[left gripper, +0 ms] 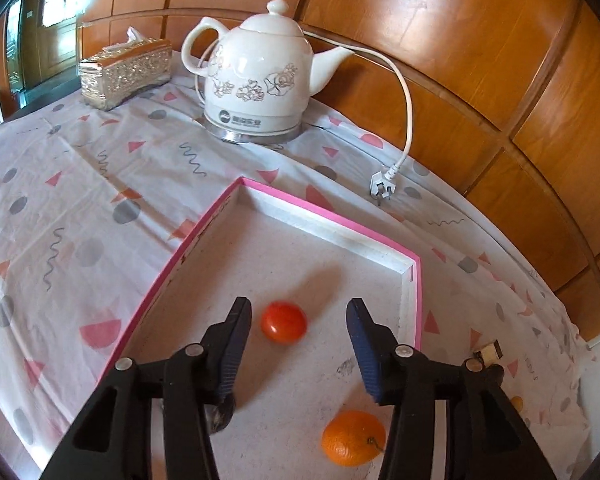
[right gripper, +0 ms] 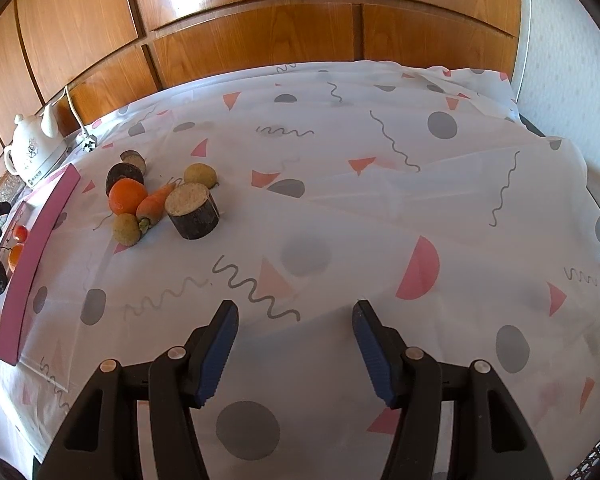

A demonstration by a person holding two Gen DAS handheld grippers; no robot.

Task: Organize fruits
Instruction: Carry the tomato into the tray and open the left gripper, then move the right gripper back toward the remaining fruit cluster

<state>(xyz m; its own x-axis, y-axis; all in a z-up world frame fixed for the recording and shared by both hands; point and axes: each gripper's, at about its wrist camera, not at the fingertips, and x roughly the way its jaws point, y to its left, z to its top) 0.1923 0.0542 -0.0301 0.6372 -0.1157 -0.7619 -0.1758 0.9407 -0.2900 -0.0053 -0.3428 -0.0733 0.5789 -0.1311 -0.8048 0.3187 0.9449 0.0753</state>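
A pink-rimmed tray (left gripper: pixel 332 216) lies on the patterned cloth. On its floor are a red tomato (left gripper: pixel 283 322), an orange (left gripper: pixel 353 438) and a dark chunk (left gripper: pixel 220 416) partly hidden by a finger. My left gripper (left gripper: pixel 299 305) hangs open over the tray, and the tomato lies between its fingers, touching neither pad. My right gripper (right gripper: pixel 296 306) stands open above bare cloth, holding nothing. Far to its left a pile sits beside the tray: an orange (right gripper: pixel 127 196), a carrot (right gripper: pixel 156 200), two yellowish round fruits (right gripper: pixel 199 174) and dark cut cylinders (right gripper: pixel 192 210).
A white floral kettle (left gripper: pixel 260 76) stands behind the tray, its cord and plug (left gripper: pixel 382 188) lying on the cloth. A shiny tissue box (left gripper: pixel 124 72) is at the back left. Wooden panelling (right gripper: pixel 260 32) closes off the far side of the table.
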